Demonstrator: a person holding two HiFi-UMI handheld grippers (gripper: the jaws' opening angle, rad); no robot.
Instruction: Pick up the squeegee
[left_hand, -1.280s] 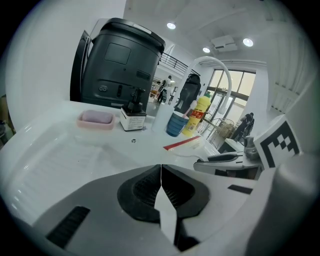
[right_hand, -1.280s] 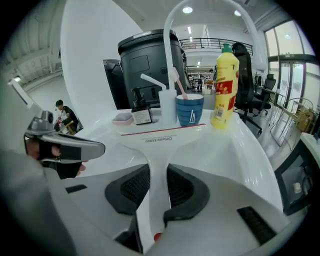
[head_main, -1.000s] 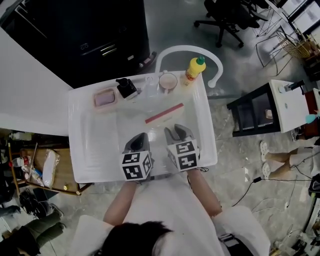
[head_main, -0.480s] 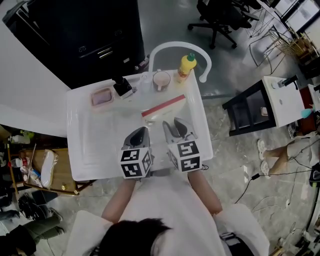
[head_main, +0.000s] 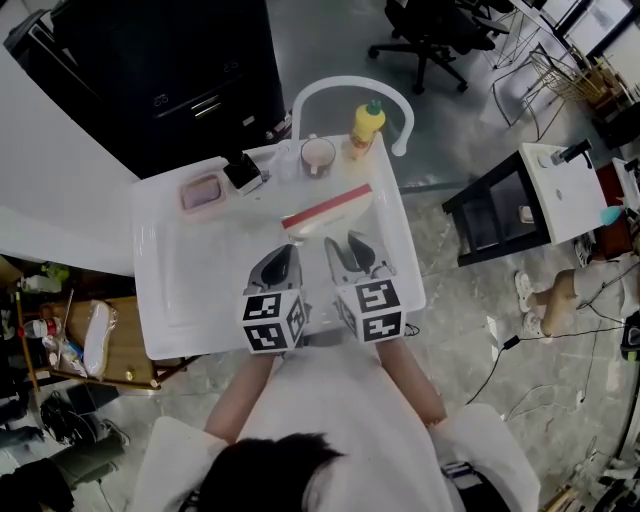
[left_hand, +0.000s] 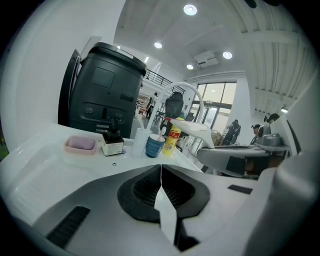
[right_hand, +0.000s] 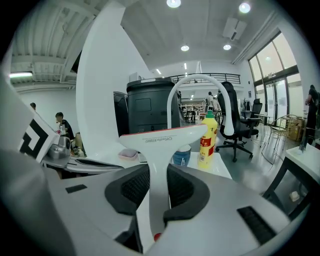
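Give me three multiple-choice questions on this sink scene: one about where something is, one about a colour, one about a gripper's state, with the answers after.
1. Where is the squeegee?
A) flat in the basin
B) in the jaws of the right gripper
C) beside the soap dish

2. What colour is the cap of the yellow bottle?
A) red
B) green
C) black

3. How is the left gripper?
A) shut on nothing
B) wide open
C) shut on the cup

Answers:
1 B: the right gripper view shows the squeegee's handle clamped between the jaws.
2 B: the cap shows green above the yellow body.
3 A: its jaws meet with nothing between them.
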